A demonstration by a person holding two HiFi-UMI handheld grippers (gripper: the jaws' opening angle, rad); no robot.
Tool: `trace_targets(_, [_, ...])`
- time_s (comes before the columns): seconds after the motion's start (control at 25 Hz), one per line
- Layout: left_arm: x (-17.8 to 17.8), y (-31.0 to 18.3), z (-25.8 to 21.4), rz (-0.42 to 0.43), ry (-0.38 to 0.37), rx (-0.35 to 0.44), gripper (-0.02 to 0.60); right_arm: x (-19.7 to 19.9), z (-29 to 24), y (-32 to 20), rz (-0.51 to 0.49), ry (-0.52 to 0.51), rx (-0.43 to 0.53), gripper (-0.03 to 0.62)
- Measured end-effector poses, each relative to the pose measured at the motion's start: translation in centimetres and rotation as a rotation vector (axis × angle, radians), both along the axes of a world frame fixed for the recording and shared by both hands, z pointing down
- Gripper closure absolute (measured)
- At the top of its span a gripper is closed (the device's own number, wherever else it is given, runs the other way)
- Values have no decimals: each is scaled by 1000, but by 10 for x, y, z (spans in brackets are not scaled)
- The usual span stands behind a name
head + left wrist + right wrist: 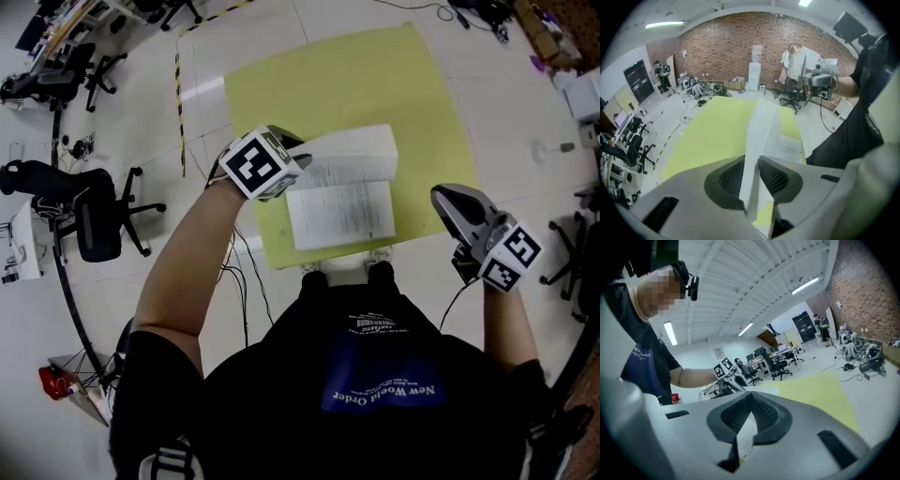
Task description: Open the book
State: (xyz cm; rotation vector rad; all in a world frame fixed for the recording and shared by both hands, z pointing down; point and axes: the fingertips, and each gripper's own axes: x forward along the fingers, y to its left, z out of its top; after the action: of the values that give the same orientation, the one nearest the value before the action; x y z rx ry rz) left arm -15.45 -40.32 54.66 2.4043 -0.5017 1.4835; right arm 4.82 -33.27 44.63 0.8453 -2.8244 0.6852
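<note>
A white book point(342, 216) lies open on the yellow-green table point(328, 84), near its front edge. My left gripper point(298, 157) is shut on a thick block of its pages point(354, 148), held up off the lower half and tilted. In the left gripper view the white page block point(761, 126) runs straight between the pads of the left gripper point(751, 165), which press on it. My right gripper point(441, 195) hovers off the table's right front corner, apart from the book. Its jaws point(750, 397) meet at the tips with nothing in them.
Black office chairs point(94, 211) stand on the floor to the left, with cables point(239, 272) trailing by the table's front left corner. A black-and-yellow tape strip point(178, 112) runs along the floor left of the table. The person's shoes point(314, 278) touch the front edge.
</note>
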Motion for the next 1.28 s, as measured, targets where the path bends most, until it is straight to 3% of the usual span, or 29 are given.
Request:
trace_targets(0.24, [-14,-72,18,-19,10,-46,480,-2,6,-7,6,8,-11,608])
trace_targets(0.6, [-23,-135,79,-13,-21,-102,437,9,16,-12,38,11,-55,608])
trace_targets(0.84, [-22,-146,106,-19,-38,-38,422,9,18,-12,48,-14,-73,608])
trace_targets(1.08, [-31,-149,84,15,58,10,411,4,17,-12,30,-18,-68,608])
trace_targets(1.28, [-59,-152,66,5,16,105,413,1,24,-8,2,35,-49,608])
